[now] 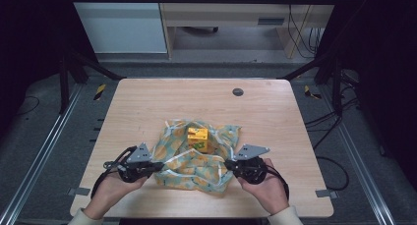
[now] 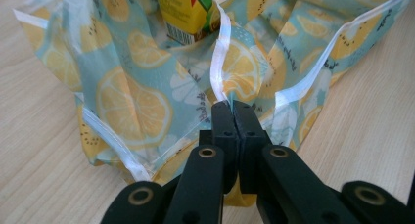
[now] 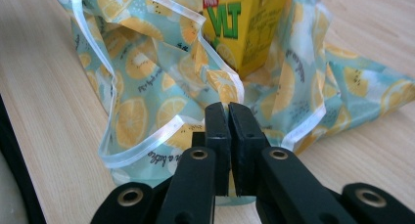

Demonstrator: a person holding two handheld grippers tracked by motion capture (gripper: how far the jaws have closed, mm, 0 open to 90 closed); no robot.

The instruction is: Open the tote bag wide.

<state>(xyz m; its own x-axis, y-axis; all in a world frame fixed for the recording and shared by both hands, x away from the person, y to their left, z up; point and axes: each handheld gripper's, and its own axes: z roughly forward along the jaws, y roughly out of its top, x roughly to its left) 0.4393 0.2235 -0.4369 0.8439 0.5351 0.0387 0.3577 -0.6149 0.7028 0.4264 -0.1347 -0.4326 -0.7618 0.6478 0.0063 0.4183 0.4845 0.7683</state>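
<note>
A teal cloth (image 1: 189, 167) printed with lemon slices and edged in white lies crumpled on the wooden table (image 1: 147, 102). A yellow drink carton (image 1: 197, 138) stands upright in the middle of it. My left gripper (image 1: 160, 165) is at the cloth's left side, shut on the white hem (image 2: 221, 62) in the left gripper view, jaws (image 2: 231, 104) together. My right gripper (image 1: 227, 165) is at the cloth's right side, jaws (image 3: 228, 106) shut with a fold of cloth (image 3: 142, 77) pinched between them. The carton (image 3: 235, 28) rises just beyond, cloth bunched around its base.
A round dark grommet (image 1: 238, 92) sits in the tabletop near the far edge. Black frame posts stand at both far corners. The table's front edge runs just below both hands. Bare wood surrounds the cloth on all sides.
</note>
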